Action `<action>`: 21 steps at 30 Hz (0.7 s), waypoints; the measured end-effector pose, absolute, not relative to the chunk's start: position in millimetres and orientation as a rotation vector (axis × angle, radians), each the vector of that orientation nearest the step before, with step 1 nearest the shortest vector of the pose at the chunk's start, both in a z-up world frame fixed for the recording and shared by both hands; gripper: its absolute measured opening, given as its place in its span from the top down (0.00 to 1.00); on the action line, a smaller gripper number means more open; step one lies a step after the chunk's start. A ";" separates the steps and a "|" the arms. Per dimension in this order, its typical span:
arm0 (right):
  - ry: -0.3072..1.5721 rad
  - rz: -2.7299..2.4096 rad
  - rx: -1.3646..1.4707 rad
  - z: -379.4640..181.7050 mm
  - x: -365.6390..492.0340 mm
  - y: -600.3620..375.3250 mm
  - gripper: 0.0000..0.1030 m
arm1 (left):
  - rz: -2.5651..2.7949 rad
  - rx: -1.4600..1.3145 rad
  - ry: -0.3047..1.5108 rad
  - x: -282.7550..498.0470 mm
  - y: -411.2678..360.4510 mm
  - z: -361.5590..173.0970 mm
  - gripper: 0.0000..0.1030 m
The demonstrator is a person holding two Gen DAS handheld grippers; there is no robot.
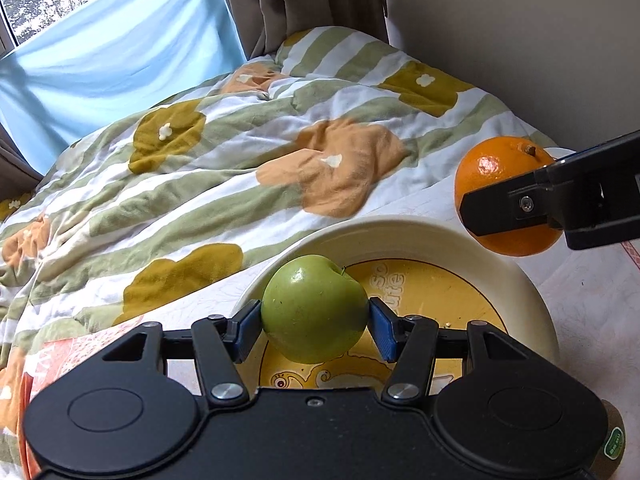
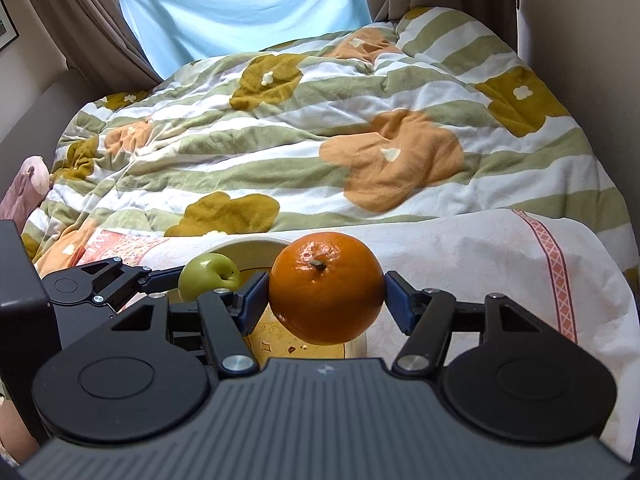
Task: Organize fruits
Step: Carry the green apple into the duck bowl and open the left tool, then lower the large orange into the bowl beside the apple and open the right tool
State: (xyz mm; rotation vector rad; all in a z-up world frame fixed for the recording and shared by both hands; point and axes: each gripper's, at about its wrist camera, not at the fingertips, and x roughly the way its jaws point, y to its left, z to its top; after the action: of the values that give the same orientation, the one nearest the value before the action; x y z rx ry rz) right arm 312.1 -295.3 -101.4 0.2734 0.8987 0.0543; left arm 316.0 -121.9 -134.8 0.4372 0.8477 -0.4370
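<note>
My left gripper (image 1: 315,326) is shut on a green apple (image 1: 314,308) and holds it over the near left part of a cream bowl (image 1: 532,292) with a yellow printed bottom. My right gripper (image 2: 326,304) is shut on an orange (image 2: 326,286), stem up, above the bowl's right rim (image 2: 358,346). In the left wrist view the orange (image 1: 496,172) and one right finger (image 1: 508,208) show at the right, beyond the bowl. In the right wrist view the apple (image 2: 208,276) and left gripper arm show at the left.
The bowl stands on a white cloth with a red patterned stripe (image 2: 556,264). Behind it lies a rumpled striped flower-print duvet (image 1: 240,152). Brown curtains and a blue sheet (image 2: 240,4) are at the back. A wall (image 1: 520,40) is on the right.
</note>
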 end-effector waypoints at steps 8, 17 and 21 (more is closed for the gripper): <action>0.899 0.052 0.272 -99.6 312.2 -296.0 0.25 | -0.424 0.445 0.823 317.2 -124.7 -132.9 0.02; 0.893 0.067 0.249 -101.1 309.1 -289.5 0.25 | -0.403 0.328 0.861 305.3 -97.1 -112.3 0.02; 0.894 0.091 0.215 -101.9 299.8 -275.1 0.25 | -0.381 0.302 0.869 296.6 -85.1 -106.3 0.02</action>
State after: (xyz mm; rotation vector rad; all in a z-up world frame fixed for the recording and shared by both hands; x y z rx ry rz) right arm 299.8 -275.1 -101.9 0.2155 0.8945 0.0908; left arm 296.6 -85.1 -106.3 0.3022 0.8689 -0.3815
